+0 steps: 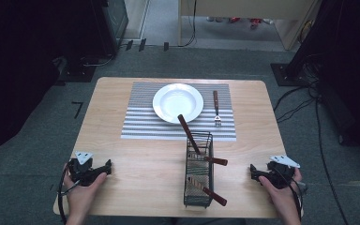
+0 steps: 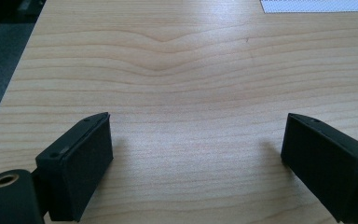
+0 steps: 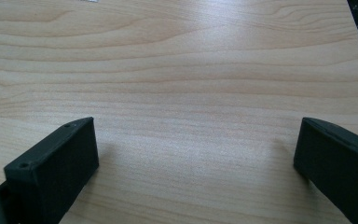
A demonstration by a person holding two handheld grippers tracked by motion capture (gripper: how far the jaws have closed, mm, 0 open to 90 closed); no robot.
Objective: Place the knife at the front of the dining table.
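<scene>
A white plate rests on a grey striped placemat at the far middle of the wooden table. To the plate's right, a fork with a brown handle lies on the mat. A black wire cutlery basket stands near the front, with three brown-handled utensils sticking out of it. My left gripper rests at the front left corner, open, with bare wood between its jaws. At the front right edge my right gripper is open too, over bare wood.
Grey carpet surrounds the table. Black equipment and cables lie on the floor at the right and back left. A pale wooden desk stands behind.
</scene>
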